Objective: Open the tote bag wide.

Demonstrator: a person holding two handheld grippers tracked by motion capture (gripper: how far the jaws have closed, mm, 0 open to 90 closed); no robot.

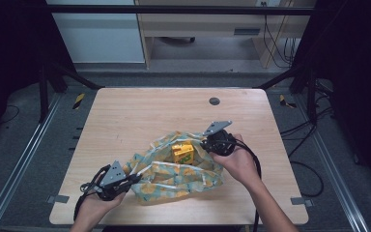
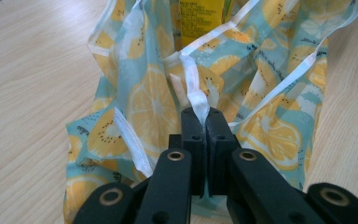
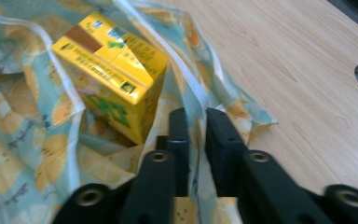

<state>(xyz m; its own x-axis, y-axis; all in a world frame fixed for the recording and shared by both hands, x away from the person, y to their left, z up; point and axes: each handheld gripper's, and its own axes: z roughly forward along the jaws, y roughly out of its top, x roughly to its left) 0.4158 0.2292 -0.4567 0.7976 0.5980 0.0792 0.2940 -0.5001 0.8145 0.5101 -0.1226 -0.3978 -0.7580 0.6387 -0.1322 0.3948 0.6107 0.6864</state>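
The fruit-print bag (image 1: 176,176) lies mid-surface, thin, limp and light, with a yellow carton (image 1: 182,152) inside. Grip only at the white hem. Left gripper (image 2: 200,116) and right gripper (image 3: 196,122) jaws are both clenched on it

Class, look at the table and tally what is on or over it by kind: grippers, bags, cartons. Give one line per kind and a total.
Grippers: 2, the left gripper and the right gripper, each shut on the bag's edge
Fruit-print bags: 1, the bag
Yellow cartons: 1, the carton, standing inside the bag
Total: 4
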